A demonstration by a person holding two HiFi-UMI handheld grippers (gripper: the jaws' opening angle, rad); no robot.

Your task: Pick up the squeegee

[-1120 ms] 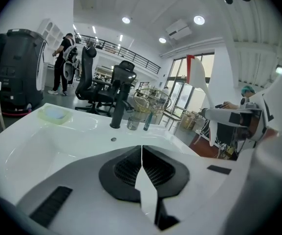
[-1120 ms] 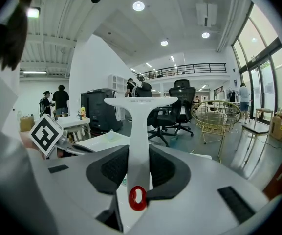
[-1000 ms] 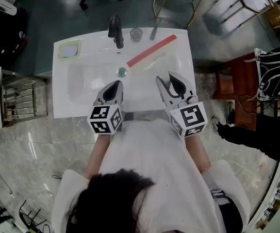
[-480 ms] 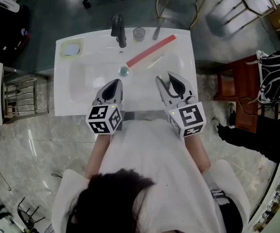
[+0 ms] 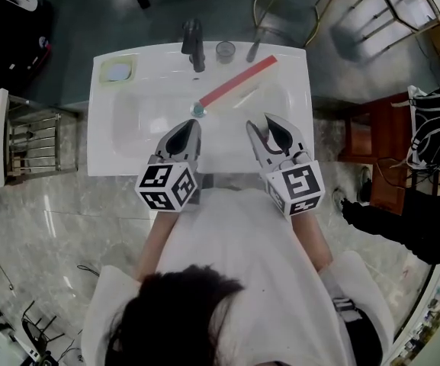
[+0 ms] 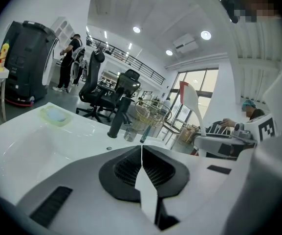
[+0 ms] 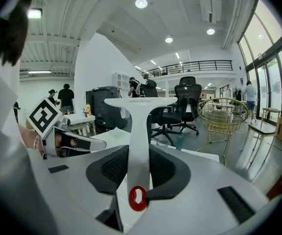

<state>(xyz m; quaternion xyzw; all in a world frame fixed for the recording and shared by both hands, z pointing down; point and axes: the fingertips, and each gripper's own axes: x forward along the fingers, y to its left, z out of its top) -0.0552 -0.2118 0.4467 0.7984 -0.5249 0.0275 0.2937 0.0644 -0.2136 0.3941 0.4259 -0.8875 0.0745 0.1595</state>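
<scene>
The squeegee (image 5: 238, 80) has a red blade and a white handle, and it hangs over the white sink (image 5: 102, 139). My right gripper (image 5: 268, 126) is shut on the handle. In the right gripper view the white T-shaped squeegee (image 7: 138, 131) stands up between the pads, with its red hanging loop just behind them. My left gripper (image 5: 187, 129) hovers over the basin's near side, shut with nothing in it; its pads meet in the left gripper view (image 6: 141, 153). That view also shows the squeegee (image 6: 191, 101) raised at the right.
A black faucet (image 5: 194, 44), a glass (image 5: 225, 50) and a dark stick-like item (image 5: 251, 49) stand along the sink's back edge. A soap dish (image 5: 117, 70) sits at the back left. A teal drain plug (image 5: 197, 110) is in the basin. A metal rack (image 5: 33, 147) stands to the left and a red-brown stand (image 5: 366, 128) to the right.
My left gripper has risen a little over the basin. The right gripper keeps still with the squeegee in it.
</scene>
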